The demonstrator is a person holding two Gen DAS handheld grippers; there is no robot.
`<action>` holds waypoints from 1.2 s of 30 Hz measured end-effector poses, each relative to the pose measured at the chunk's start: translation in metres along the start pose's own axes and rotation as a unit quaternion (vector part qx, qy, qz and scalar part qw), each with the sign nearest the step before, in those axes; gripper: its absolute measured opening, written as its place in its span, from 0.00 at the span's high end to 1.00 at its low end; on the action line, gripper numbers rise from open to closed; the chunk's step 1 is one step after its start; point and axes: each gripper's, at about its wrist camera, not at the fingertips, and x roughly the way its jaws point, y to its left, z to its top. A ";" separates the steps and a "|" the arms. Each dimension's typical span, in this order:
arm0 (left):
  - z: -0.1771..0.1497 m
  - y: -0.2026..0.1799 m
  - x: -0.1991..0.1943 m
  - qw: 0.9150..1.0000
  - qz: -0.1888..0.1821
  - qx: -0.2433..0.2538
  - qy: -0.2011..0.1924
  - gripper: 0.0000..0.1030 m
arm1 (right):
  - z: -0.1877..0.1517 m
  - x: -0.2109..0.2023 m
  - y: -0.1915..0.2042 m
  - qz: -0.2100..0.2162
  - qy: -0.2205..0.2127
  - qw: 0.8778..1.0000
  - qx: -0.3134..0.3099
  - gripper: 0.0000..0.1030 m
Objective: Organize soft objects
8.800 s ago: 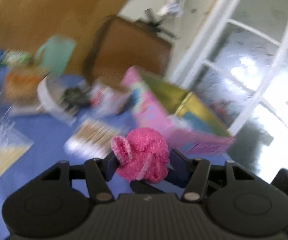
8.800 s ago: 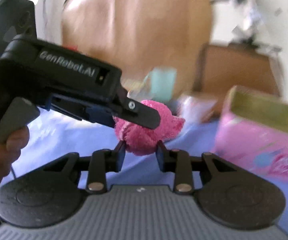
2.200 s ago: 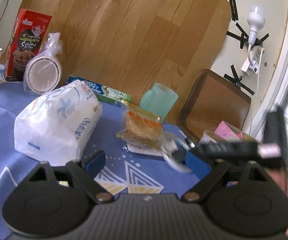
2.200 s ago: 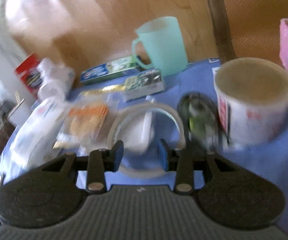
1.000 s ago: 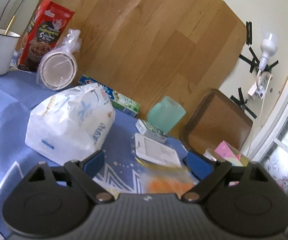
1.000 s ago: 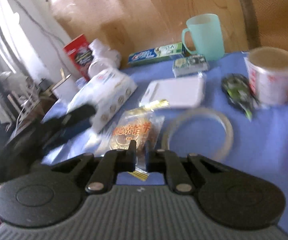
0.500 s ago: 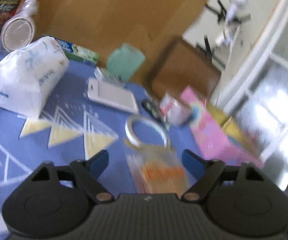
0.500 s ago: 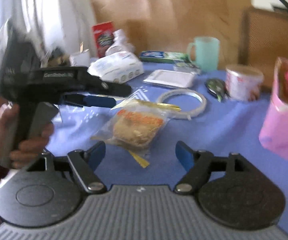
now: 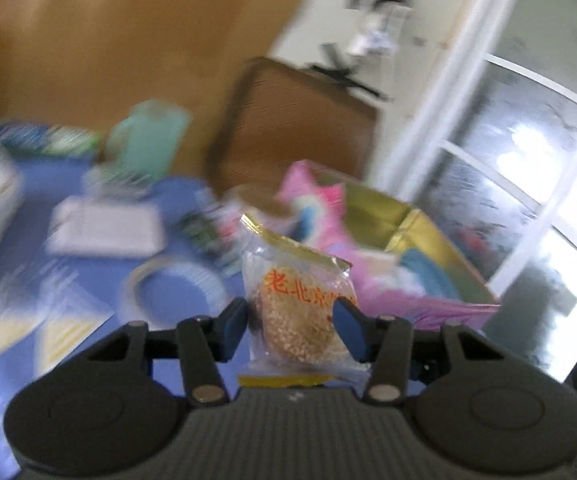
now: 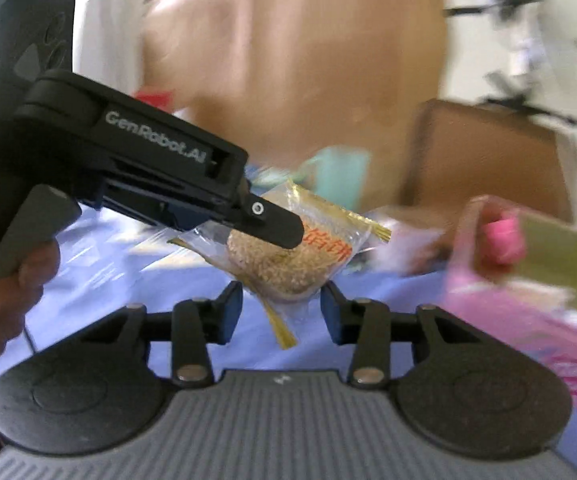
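A clear packet (image 9: 300,312) with gold edges and a round sesame cake inside hangs above the blue tablecloth (image 9: 20,272). My left gripper (image 9: 290,320) has it between its blue pads, which press its sides while the jaws are closing. In the right wrist view the same packet (image 10: 308,264) sits under the left gripper's black finger (image 10: 276,228). My right gripper (image 10: 282,300) is closing from below, its pads touching the cake's lower edges. An open pink box (image 9: 428,308) stands just right of the packet, with a pink plush (image 10: 502,240) inside.
Left of the packet lie a tape ring (image 9: 136,284), a white flat pack (image 9: 104,228) and a teal mug (image 9: 148,144), all blurred. A brown chair back (image 9: 296,120) stands behind the table. A person's hand (image 10: 4,300) grips the left tool's handle.
The left gripper swung right toward the pink box and closed on the packet, lifting it off the cloth. The right gripper, wide open half a second ago, has closed in around it.
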 end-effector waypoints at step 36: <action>-0.021 -0.043 0.053 0.995 0.055 0.080 0.032 0.36 | -0.027 -0.027 -0.074 -0.233 -0.062 0.953 0.184 0.55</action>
